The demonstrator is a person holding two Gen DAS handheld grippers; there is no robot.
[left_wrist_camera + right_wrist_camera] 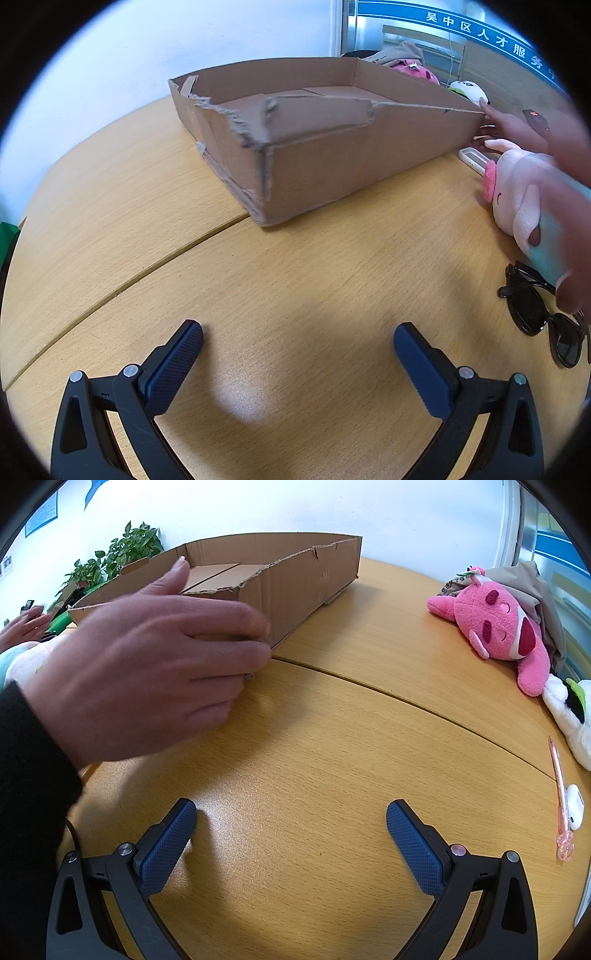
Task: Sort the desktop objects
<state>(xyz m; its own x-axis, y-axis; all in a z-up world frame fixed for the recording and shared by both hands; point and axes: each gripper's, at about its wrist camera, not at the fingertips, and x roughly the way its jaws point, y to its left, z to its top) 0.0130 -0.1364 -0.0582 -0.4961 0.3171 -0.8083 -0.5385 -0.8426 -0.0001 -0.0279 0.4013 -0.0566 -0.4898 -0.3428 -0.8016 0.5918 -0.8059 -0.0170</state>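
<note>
A low, torn cardboard box (332,158) stands on the wooden table, also in the right wrist view (295,576). My left gripper (297,345) is open and empty over bare table in front of it. My right gripper (291,821) is open and empty over bare table. A bare hand (155,672) rests against the box's near corner; it also shows in the left wrist view (513,125). A pale pink plush (524,199) and black sunglasses (543,317) lie at the right. A pink plush bear (498,627), a white plush (572,709), a pink pen (559,794) and a white earbud case (574,806) lie right.
A seam (406,698) runs across the table. A white flat object (474,158) lies by the box. A beige cloth (532,587) lies behind the pink bear. Potted plants (122,554) stand at the back left. A second person's hand (18,627) is at far left.
</note>
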